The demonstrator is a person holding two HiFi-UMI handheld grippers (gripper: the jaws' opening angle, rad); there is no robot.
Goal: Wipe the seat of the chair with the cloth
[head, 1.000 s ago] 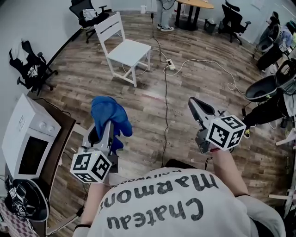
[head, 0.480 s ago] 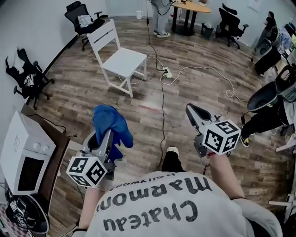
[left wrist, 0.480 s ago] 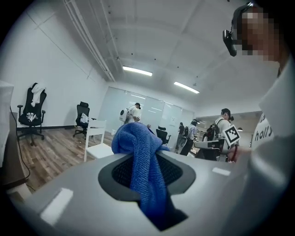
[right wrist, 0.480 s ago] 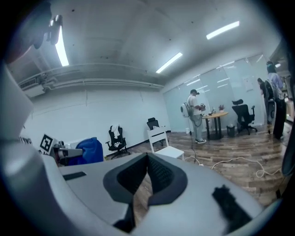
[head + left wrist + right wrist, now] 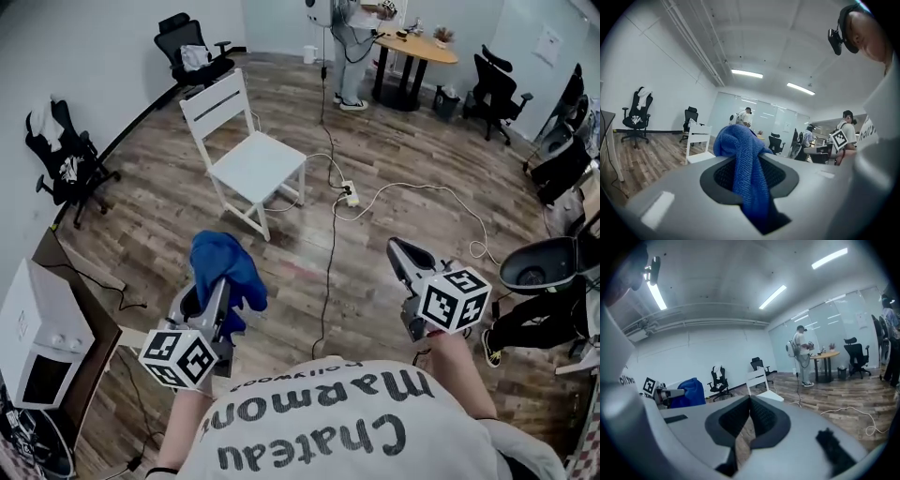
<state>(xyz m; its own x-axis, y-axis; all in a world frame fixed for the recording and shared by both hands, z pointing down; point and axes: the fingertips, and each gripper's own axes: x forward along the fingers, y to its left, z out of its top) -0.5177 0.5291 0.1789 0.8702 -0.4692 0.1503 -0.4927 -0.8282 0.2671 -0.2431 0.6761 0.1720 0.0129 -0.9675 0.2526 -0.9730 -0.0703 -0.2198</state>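
- Head view: the left gripper [image 5: 210, 292] is clamped on the blue cloth [image 5: 228, 265]. The white chair [image 5: 258, 165] stands well ahead on the floor, its seat bare. Walk close first, then lay the cloth flat at the seat's near edge.
- Left gripper view: the cloth bunches between the jaws. Wipe with the loose part, sweeping from edge to edge.
- Right gripper view: the right gripper [image 5: 750, 408] has its jaws tip to tip with nothing between them. It could steady the backrest.

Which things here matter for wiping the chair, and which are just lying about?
Job: blue fabric cloth, clamped in left tongs; white wooden chair; right tongs, shut, empty.
Lying about: white microwave; black office chairs; white power strip; round wooden table.
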